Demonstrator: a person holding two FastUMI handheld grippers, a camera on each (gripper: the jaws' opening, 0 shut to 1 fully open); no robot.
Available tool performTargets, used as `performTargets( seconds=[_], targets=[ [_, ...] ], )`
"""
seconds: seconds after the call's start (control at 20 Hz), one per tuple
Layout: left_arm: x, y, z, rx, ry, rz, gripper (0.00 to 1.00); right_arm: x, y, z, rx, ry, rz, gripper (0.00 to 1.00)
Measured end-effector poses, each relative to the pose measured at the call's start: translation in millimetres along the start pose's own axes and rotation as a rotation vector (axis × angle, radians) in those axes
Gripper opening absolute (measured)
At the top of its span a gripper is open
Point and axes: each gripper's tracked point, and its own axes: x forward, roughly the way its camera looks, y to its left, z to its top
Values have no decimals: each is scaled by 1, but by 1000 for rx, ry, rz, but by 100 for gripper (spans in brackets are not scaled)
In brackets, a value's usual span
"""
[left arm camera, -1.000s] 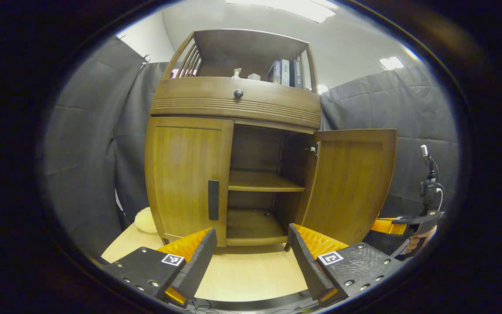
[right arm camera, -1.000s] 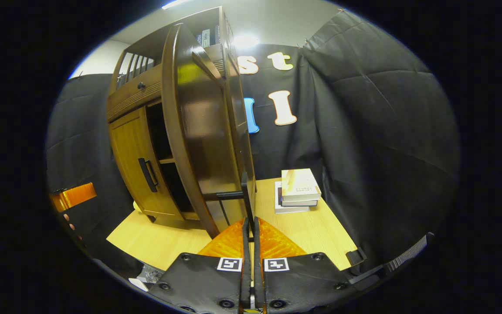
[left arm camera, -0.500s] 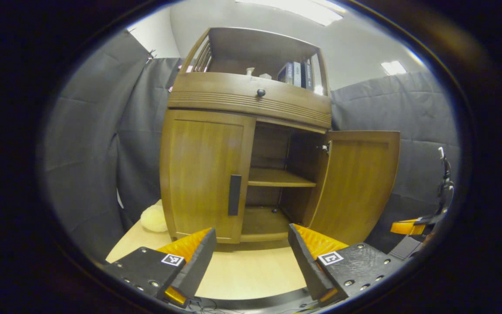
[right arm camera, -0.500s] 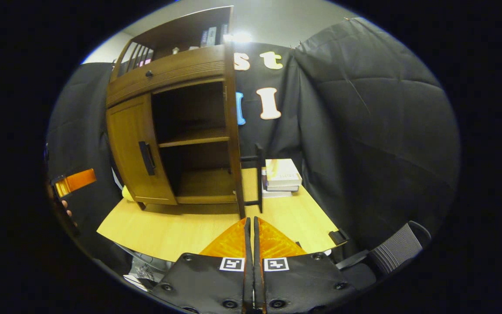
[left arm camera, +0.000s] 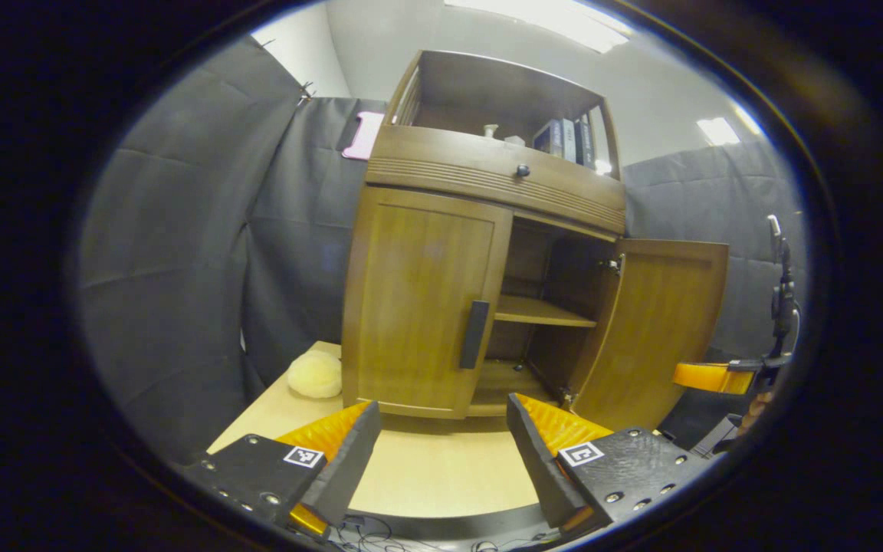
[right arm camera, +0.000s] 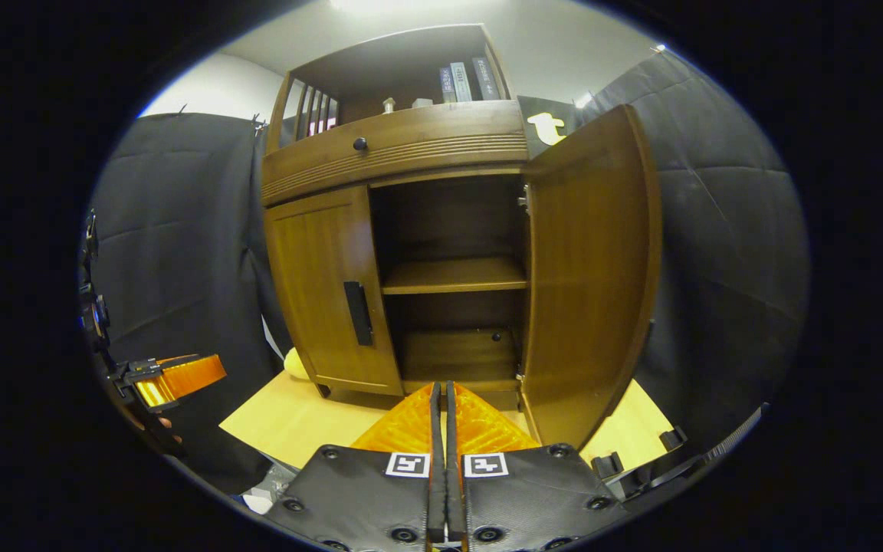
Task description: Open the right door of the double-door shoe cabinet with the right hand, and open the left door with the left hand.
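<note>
Books [right arm camera: 463, 80] atop shoe cabinet [right arm camera: 411, 146], spine lettering too small to read.

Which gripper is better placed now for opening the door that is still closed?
Left. The left gripper is open and faces the closed left door's handle. The right gripper is shut, before the open right door.

Bright white ceiling light panels [left arm camera: 541, 11] overhead burn out to glare in the left gripper view. The open brown wooden shoe cabinet [right arm camera: 449, 253] has a dim, shadowed interior. Fisheye bending curves straight edges toward the rims. Both pictures are sharp, without motion blur.
</note>
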Motion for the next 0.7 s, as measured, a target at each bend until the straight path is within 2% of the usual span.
performTargets(
  seconds=[0.05, 0.15, 0.25, 0.3, 0.35, 0.45, 0.6, 0.7],
  targets=[
    [2, 3, 3, 4, -5, 6, 95, 3, 7, 9, -11, -16, 17, 2],
    [7, 12, 11, 19, -19, 18, 95, 21, 15, 15, -38, -60, 40, 0],
    [15, 17, 15, 30, -27, 28, 95, 36, 23, 25, -56, -87, 60, 5],
    [23, 18, 18, 34, -29, 33, 95, 41, 25, 29, -57, -102, 74, 2],
    [30, 18, 20, 37, -32, 35, 95, 48, 26, 33, -60, -115, 75, 5],
    [46, 14, 26, 44, -40, 31, 95, 63, 24, 40, -59, -130, 83, 0],
    [75, 4, 33, 45, -42, 16, 96, 83, 18, 39, -17, -113, 95, 48],
    [96, -7, 38, 44, -44, 1, 96, 91, 6, 41, 10, -119, 75, 80]
  ],
)
